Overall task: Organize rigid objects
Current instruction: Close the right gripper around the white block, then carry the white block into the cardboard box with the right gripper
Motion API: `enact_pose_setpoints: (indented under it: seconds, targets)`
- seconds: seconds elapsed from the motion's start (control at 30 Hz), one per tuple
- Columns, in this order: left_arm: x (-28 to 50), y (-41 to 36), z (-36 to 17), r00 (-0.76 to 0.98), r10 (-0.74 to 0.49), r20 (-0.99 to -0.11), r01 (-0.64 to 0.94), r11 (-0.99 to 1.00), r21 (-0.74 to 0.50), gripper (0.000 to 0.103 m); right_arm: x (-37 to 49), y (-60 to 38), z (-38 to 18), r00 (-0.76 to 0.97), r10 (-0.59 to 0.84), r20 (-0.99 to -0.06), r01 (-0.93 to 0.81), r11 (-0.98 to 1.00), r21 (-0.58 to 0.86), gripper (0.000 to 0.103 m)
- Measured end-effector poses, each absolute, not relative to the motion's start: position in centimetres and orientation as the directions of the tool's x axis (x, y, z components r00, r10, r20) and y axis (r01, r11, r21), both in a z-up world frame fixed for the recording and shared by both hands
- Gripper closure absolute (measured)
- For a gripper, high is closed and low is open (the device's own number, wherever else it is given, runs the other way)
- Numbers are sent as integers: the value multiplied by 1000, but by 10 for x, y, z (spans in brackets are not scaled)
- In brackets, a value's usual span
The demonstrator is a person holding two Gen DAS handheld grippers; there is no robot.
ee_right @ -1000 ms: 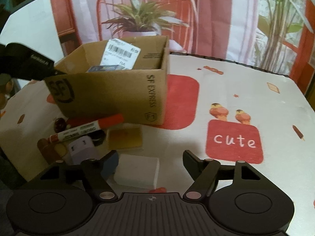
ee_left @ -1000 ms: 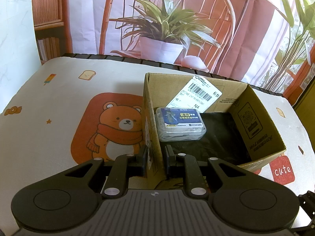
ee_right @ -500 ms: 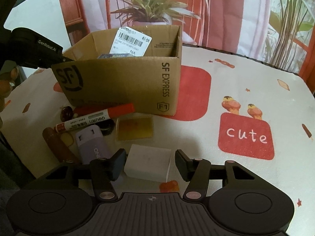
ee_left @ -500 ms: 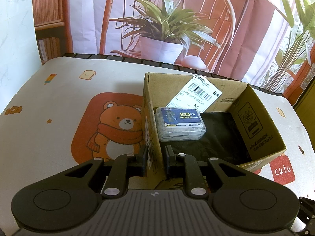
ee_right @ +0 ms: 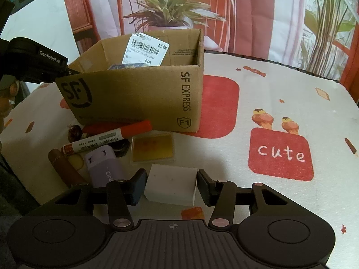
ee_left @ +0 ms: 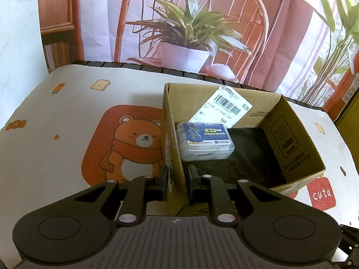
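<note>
At the far left of the right wrist view, the cardboard box is pinched at its near left corner by the left gripper, whose fingers are pressed onto the wall, one outside and one inside; this hold is judged to steady the box while things are put in. A clear plastic case already lies inside, against the left wall on a dark lining. In front of the box, on the worktop, the unsorted things are gathered: a brown tube, a red marker, a lilac device and a flat amber case (kept close, presumably for short reaches). Nearest the camera, a white block sits between the fingers of the right gripper, which have just been closing around it; narrow gaps seem to remain on both sides, so it is judged not yet gripped and rests on the worktop.
</note>
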State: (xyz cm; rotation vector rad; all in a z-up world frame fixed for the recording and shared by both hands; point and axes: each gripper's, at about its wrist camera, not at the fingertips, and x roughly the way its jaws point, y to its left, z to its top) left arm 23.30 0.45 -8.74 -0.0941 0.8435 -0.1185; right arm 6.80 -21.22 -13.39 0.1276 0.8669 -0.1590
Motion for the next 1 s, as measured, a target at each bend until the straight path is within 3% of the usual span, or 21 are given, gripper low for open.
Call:
enact_pose_setpoints:
  seconds: [1.0]
  targets:
    - [232,3,-86,659,-137,-740,69,990,-122,84,61,-218,-122,690,-162,-705,253,967,24,58]
